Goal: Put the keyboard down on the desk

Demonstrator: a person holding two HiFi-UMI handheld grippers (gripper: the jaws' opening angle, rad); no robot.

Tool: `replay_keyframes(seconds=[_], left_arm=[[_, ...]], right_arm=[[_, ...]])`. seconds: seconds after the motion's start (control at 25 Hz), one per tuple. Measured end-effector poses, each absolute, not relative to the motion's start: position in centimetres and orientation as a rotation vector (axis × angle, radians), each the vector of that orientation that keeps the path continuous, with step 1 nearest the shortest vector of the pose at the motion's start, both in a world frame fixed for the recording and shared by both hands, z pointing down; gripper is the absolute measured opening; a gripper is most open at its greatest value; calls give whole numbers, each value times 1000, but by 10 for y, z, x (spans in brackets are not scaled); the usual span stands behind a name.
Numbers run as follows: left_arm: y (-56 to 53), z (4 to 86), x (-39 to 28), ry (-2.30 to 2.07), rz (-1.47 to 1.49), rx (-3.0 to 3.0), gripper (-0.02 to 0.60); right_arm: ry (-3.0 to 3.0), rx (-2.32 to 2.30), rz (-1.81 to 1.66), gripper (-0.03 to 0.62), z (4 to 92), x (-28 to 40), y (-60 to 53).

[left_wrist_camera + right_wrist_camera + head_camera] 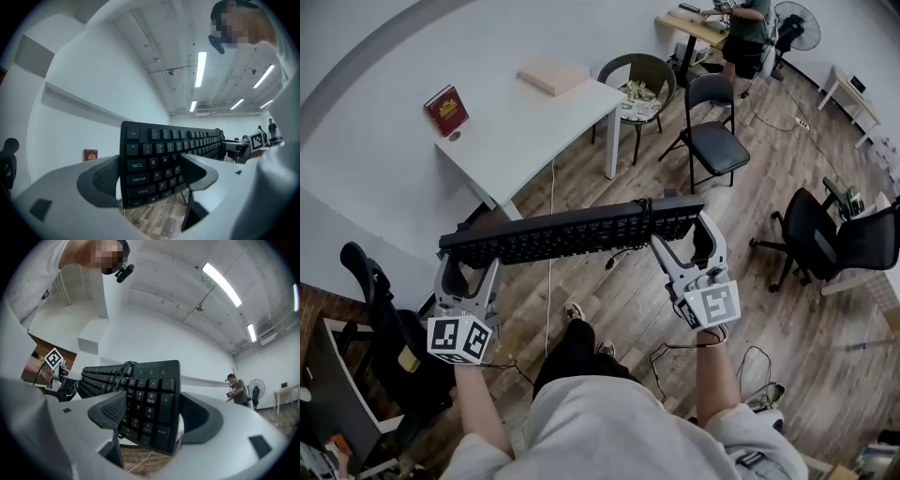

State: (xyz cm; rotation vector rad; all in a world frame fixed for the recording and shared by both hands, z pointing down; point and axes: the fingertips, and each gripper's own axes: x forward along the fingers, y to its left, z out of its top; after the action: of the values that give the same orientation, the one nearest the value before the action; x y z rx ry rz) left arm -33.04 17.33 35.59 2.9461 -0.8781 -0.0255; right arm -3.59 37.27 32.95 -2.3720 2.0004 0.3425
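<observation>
The white table (pixel 520 131) stands ahead of the person, well apart from what is being carried. Its top is bare except for a red book (pixel 447 110) near the left edge and a flat pale box (pixel 553 75) at the far corner. The black keyboard (pixel 572 232) is in the air over the wooden floor (pixel 628 291), short of the table. It is held roughly level and spans the two grippers, with its cable (pixel 645 208) looped over the right part. The left gripper (pixel 471 270) has its jaws clamped on the keyboard's left end, across the Tab and Caps Lock keys. The right gripper (pixel 686 239) has its jaws clamped on the number-pad end. The pick-up looks done, but the set-down is not yet begun: the keyboard must be brought over the table's open middle, lowered flat and let go.
</observation>
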Motion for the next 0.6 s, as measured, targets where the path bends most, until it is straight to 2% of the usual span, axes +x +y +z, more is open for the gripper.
replay_keyframes(seconds=[0.6], left_arm=[[101,364,-279,-847,2,2927,407]], right_arm=[[1984,-2412,330,357,333,12,307]])
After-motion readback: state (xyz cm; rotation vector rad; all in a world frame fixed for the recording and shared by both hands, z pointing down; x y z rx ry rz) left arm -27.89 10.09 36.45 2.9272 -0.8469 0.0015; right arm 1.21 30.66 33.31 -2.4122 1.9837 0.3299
